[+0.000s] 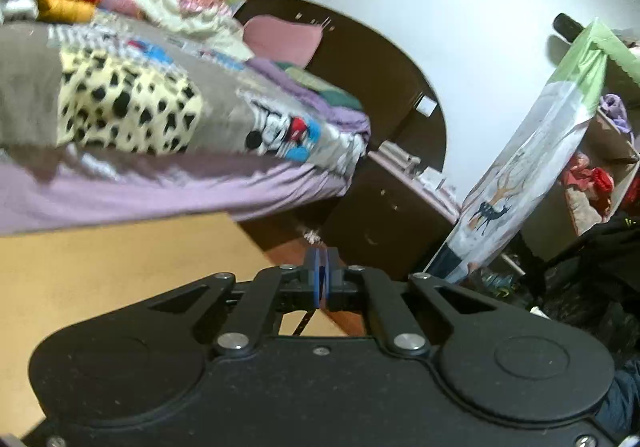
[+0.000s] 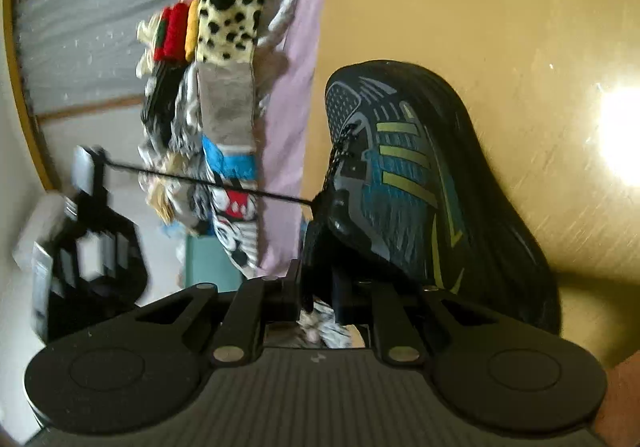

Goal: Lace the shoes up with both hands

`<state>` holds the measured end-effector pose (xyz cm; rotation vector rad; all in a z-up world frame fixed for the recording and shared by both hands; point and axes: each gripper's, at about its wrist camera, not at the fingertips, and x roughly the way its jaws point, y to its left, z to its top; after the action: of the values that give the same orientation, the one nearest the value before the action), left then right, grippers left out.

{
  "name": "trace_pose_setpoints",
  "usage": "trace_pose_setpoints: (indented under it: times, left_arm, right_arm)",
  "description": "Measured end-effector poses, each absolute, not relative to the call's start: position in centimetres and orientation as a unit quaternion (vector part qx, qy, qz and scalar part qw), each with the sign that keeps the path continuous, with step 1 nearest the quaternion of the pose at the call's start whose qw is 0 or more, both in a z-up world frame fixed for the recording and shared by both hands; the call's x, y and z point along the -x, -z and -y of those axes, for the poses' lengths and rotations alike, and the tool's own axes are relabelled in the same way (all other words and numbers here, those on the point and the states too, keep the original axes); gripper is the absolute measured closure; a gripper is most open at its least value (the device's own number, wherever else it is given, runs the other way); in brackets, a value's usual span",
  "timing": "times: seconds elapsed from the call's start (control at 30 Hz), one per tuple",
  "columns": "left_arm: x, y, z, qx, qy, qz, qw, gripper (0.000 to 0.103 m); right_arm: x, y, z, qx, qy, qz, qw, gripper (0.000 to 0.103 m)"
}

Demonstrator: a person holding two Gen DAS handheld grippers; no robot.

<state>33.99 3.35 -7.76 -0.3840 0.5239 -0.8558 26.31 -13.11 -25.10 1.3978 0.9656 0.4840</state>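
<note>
Left gripper (image 1: pixel 322 271) nearest lens in left wrist view: blue pads (image 1: pixel 317 279) pressed flat together, clenched; thin black shoelace (image 2: pixel 192 177) hangs below them. Beyond it, yellow table (image 1: pixel 100 267), bed with lilac sheet (image 1: pixel 160 187) and leopard-spot blanket (image 1: pixel 128 107).

Right gripper (image 2: pixel 318 287) close to heel end of black sneaker (image 2: pixel 420 183) lying on table; jaws slightly apart, dark lace strand between them, grip on it not clear. Shoelace runs taut from sneaker's eyelets across to left gripper, seen blurred at left edge.
</note>
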Motion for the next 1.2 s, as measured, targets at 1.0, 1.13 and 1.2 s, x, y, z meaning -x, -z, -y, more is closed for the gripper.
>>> trace_pose_setpoints:
  times: [1.0, 1.13, 1.2]
  left_arm:
    - [-26.8, -4.7, -2.3, 0.172, 0.499, -0.074, 0.846, 0.103]
    - [-26.2, -5.3, -2.0, 0.17, 0.507, -0.059, 0.843, 0.103]
    - [-26.0, -5.6, -1.8, 0.168, 0.511, -0.055, 0.841, 0.103]
  right_arm:
    - [-24.8, 12.3, 11.4, -0.168, -0.282, -0.324, 0.887, 0.068]
    - [-24.4, 12.2, 10.4, -0.131, -0.29, -0.318, 0.893, 0.066]
    - [-24.2, 12.2, 9.6, -0.092, -0.295, -0.316, 0.897, 0.063]
